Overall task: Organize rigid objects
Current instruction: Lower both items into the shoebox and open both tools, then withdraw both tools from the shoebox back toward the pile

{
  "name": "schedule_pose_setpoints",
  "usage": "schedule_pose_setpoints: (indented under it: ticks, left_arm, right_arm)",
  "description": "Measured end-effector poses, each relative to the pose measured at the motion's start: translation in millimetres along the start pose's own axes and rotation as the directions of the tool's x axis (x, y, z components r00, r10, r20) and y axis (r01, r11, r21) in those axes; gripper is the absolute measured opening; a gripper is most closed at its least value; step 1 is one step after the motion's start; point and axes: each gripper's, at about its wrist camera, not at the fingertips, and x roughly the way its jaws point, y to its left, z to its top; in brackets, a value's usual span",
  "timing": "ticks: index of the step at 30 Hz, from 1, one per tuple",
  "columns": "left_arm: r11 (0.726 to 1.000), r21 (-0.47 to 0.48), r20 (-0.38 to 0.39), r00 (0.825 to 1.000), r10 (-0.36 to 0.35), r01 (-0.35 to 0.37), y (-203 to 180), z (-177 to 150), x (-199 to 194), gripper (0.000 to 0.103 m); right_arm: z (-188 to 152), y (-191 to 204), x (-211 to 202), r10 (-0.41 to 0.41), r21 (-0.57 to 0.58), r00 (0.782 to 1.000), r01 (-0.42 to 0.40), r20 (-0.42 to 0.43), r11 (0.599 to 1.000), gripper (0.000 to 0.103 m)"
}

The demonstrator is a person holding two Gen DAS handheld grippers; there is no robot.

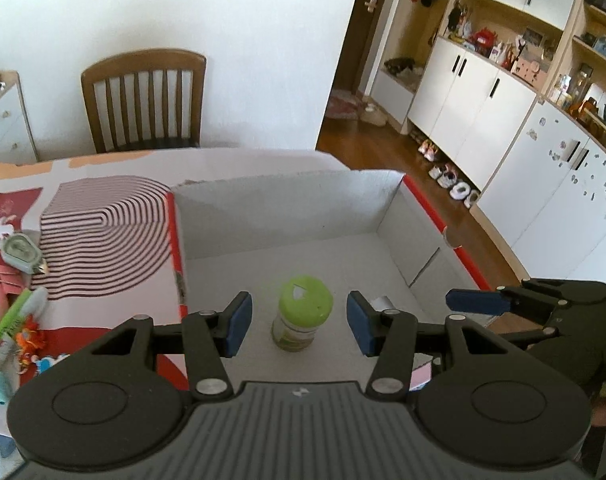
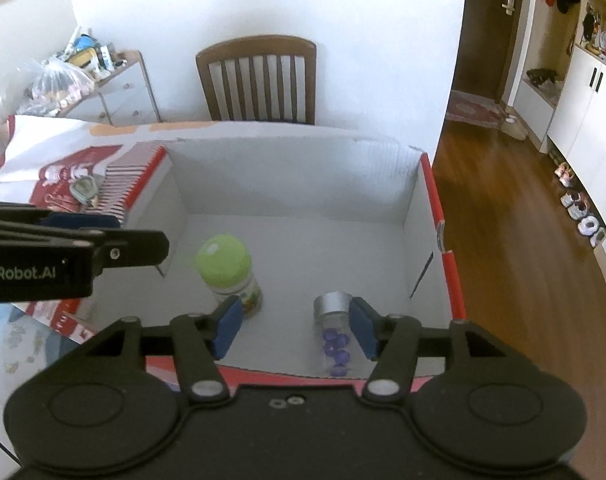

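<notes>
Two containers are stood upright in the white box [image 2: 295, 184]: a green-lidded jar [image 1: 301, 314] toward the near left, and a clear vial with a silver cap [image 2: 334, 320] and purple beads inside toward the near right. They stand apart from each other.

Left gripper [image 1: 299, 324] is released: jaws spread, the jar framed between the blue pads with clear gaps on both sides, nothing gripped. Right gripper [image 2: 295, 330] is also released: a wide gap is seen on the left pad's side, while the right pad sits just beside the vial's cap; whether it touches cannot be told.

Step in hand is judged to be the release and pull-out after placement.

- Both grippers are best withdrawn straight up and back along their own axis, jaws kept spread, so no pad is dragged across a lid.
- Extra care is needed on the right: the vial is tall, narrow and probably light, so it is easily tipped by a sideways brush from that right pad.
- Box walls should be cleared before any lateral swing; the red rim [image 2: 443, 224] is close on the right.
- Remaining clutter [image 1: 15, 308] is seen on the printed tablecloth [image 1: 103, 240] left of the box; the next pick is likely sourced there, probably by the left gripper.
</notes>
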Motion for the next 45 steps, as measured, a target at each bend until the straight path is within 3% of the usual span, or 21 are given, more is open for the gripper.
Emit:
schedule_pose_setpoints:
  ticks: [9,12,18,20,25,30,40,45]
  left_arm:
    - [1.000,0.006,0.059,0.998,0.005,-0.006,20.3,-13.7,-41.7,0.051]
    - [1.000,0.005,0.055,0.998,0.003,-0.003,30.0,-20.7,-52.7,0.063]
    - [1.000,-0.014,0.049,0.999,-0.014,0.015,56.0,-34.8,-74.3,0.064]
    - [1.000,-0.005,0.056,0.998,-0.010,0.011,66.0,-41.0,-82.7,0.073]
    - [1.000,-0.001,0.080,0.997,-0.008,0.009,100.3,-54.3,-101.9,0.075]
    - [1.000,0.008,0.099,0.995,-0.024,0.024,135.1,-65.6,-121.2,0.082]
    - [0.999,0.000,0.102,0.993,-0.052,0.052,198.8,-79.0,-138.8,0.087]
    - [0.999,0.025,0.108,0.994,-0.034,0.031,223.2,-86.4,-138.5,0.101]
  right_arm:
    - [-2.8,15.2,-31.8,0.027,-0.003,0.997,-0.027,0.069,1.000,0.070]
    - [-6.0,25.4,-38.7,0.031,0.000,0.996,-0.032,0.079,1.000,0.073]
    - [-11.7,50.8,-52.9,0.035,0.011,0.993,-0.036,0.111,0.999,0.080]
    - [-13.8,61.6,-56.1,0.046,0.018,0.992,-0.048,0.120,0.999,0.083]
    - [-20.8,91.6,-63.9,0.062,0.025,0.986,-0.066,0.153,0.997,0.089]
    - [-23.3,124.4,-65.7,0.082,0.012,0.980,-0.085,0.182,0.996,0.097]
    - [-25.0,182.0,-52.4,0.095,0.002,0.979,-0.097,0.179,0.995,0.101]
    - [-21.5,204.6,-37.6,0.088,-0.008,0.984,-0.088,0.157,0.996,0.101]
